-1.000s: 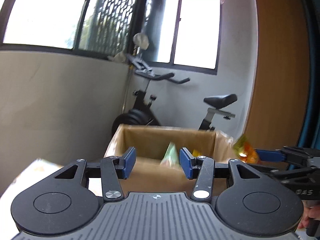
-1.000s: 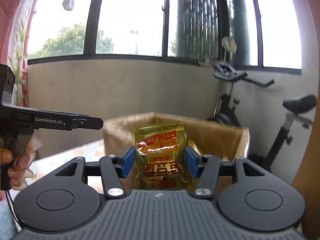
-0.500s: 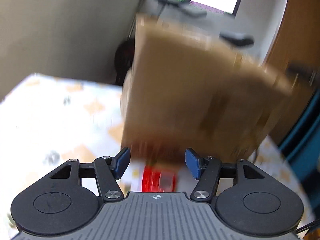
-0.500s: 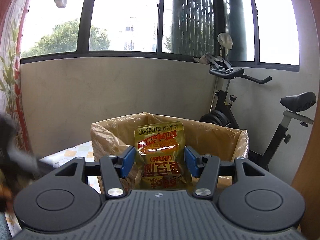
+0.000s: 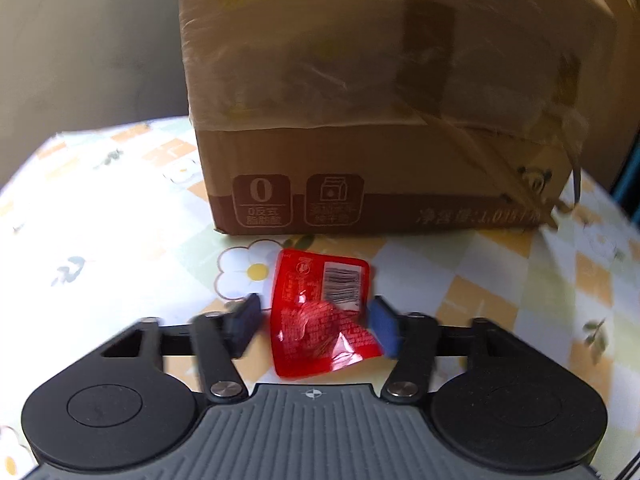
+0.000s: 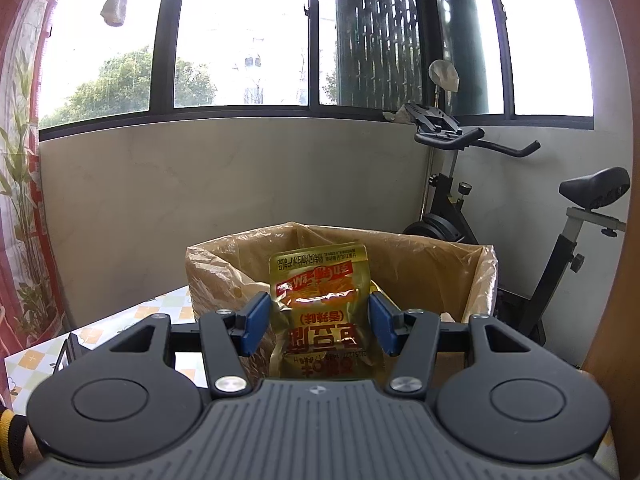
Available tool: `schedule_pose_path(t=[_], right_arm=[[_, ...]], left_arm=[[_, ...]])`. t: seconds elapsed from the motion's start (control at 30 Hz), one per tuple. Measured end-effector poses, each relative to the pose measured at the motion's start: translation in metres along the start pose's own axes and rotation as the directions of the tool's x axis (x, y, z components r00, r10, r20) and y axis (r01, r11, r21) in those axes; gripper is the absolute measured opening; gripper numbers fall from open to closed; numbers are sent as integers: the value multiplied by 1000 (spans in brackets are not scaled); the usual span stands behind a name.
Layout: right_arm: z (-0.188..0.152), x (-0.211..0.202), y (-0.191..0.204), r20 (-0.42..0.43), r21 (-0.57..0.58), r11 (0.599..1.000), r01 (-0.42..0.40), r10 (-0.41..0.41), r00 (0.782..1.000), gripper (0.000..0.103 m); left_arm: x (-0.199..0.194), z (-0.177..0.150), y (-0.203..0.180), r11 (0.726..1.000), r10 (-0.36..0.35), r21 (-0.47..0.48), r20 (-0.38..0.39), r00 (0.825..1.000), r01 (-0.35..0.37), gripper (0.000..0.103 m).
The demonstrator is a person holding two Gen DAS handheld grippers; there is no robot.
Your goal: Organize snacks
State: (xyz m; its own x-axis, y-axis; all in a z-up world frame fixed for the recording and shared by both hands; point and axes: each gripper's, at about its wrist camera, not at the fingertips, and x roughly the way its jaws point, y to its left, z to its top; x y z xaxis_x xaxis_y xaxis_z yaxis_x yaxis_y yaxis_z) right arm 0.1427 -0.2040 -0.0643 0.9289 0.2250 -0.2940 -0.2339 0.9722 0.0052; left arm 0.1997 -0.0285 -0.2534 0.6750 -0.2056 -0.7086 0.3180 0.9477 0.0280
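Note:
A red snack packet [image 5: 320,312] lies on the flowered tablecloth just in front of the cardboard box [image 5: 380,120]. My left gripper [image 5: 314,326] is open and low over the table, its blue pads either side of the packet, apart from it. My right gripper [image 6: 318,322] is shut on a yellow snack bag [image 6: 320,304], held upright above the near rim of the box [image 6: 440,248], which is lined with clear plastic.
The tablecloth [image 5: 100,240] spreads left and right of the box. An exercise bike [image 6: 520,208] stands behind the box by the grey wall. A wooden panel [image 6: 624,240] is at the right edge.
My left gripper has dropped from box-top height down to the table, and the red packet has come between its open fingers. My right gripper has stayed nearly still with the yellow bag.

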Motion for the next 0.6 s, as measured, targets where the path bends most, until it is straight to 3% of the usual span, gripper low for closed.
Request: schedule_pose_path(t=[0.17, 0.23, 0.3, 0.37, 0.4, 0.5, 0.57, 0.6], right_arm=[[0, -2, 0, 4, 12, 1000, 1, -1, 1000, 57], [0, -2, 0, 4, 12, 1000, 1, -1, 1000, 57], [-1, -3, -1, 7, 12, 1000, 0, 0, 1000, 57], [-1, -3, -1, 8, 13, 1000, 0, 0, 1000, 57], [0, -3, 0, 10, 13, 1000, 1, -1, 1000, 57], [-1, -4, 2, 16, 19, 1000, -1, 1, 1000, 57], [-2, -5, 2, 18, 17, 1000, -6, 5, 1000, 57], [-2, -6, 3, 18, 16, 1000, -8, 8, 1000, 57]], left_arm=[[-15, -8, 13, 997, -44, -69, 12, 999, 44, 48], [-27, -11, 22, 994, -47, -100, 35, 998, 50, 35], [-38, -10, 26, 992, -48, -115, 47, 998, 53, 32], [-47, -10, 31, 992, -58, -108, 54, 997, 63, 18], [-48, -9, 32, 993, -55, -105, 44, 998, 60, 16], [-44, -11, 29, 991, -99, -92, 4, 995, 99, 19], [-41, -14, 22, 995, -74, -68, -13, 997, 73, 36], [-41, -15, 21, 995, -65, -72, -18, 998, 64, 54]])
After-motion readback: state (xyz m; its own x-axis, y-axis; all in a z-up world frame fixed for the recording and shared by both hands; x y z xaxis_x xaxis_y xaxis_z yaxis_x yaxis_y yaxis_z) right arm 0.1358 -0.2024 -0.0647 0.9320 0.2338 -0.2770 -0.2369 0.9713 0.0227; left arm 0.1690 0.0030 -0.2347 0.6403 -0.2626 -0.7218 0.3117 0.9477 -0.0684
